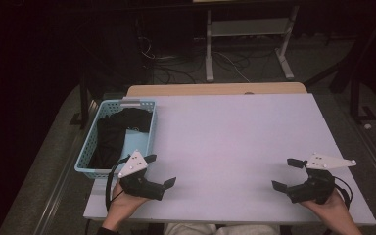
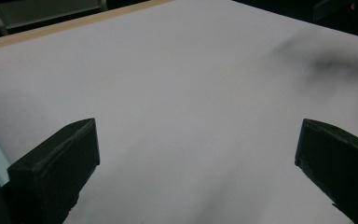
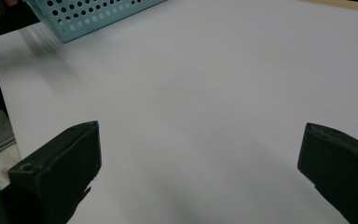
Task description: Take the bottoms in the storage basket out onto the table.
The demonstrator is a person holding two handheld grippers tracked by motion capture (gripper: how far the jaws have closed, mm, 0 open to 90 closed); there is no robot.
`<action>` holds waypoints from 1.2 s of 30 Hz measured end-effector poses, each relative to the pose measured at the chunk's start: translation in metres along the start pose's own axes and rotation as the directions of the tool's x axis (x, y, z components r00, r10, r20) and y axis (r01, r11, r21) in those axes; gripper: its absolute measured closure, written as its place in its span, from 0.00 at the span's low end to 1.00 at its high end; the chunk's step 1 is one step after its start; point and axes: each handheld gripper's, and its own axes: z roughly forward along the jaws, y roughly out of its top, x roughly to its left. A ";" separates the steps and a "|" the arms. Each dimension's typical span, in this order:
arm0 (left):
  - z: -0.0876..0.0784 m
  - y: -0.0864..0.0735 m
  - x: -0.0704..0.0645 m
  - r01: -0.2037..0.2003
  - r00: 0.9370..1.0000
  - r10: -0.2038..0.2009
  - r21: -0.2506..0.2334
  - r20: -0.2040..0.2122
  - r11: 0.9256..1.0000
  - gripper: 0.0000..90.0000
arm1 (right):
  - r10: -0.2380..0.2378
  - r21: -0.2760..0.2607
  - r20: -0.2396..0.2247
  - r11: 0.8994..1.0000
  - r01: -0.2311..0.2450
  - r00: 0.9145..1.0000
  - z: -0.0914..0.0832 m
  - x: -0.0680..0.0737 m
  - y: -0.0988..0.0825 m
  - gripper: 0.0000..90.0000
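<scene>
At the near edge of the white table [image 1: 235, 132]: left gripper [image 1: 159, 171] beside the blue basket [image 1: 94, 147], right gripper [image 1: 288, 175] well apart, jaws wide, holding nothing, aimed inward. Basket's long axis front to back; dark cloth [image 1: 113, 133] inside, shape hard to make out.

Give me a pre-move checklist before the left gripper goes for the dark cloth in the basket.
1. Left gripper jaws open, nothing held: ok.
2. Right gripper jaws open, nothing held: ok.
3. Light blue perforated plastic basket stands on the table's left edge, beside the left gripper: ok.
4. Dark crumpled cloth lies inside the basket: ok.
5. White tabletop between the grippers bare: ok.
6. Whether the cloth snags the basket: cannot tell.
</scene>
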 end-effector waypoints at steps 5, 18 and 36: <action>0.000 0.002 -0.001 -0.004 1.000 0.004 0.011 0.002 1.000 0.00 | 0.001 0.002 -0.001 1.000 -0.001 1.000 0.000 0.000 0.000 0.00; -0.002 0.010 -0.002 -0.001 1.000 0.001 0.027 0.006 1.000 0.00 | -0.002 0.003 -0.007 1.000 0.003 1.000 0.002 0.001 0.001 0.00; -0.008 0.030 0.004 -0.012 1.000 0.012 0.091 0.006 0.996 0.00 | -0.004 0.002 -0.004 1.000 0.004 1.000 0.003 0.000 0.001 0.00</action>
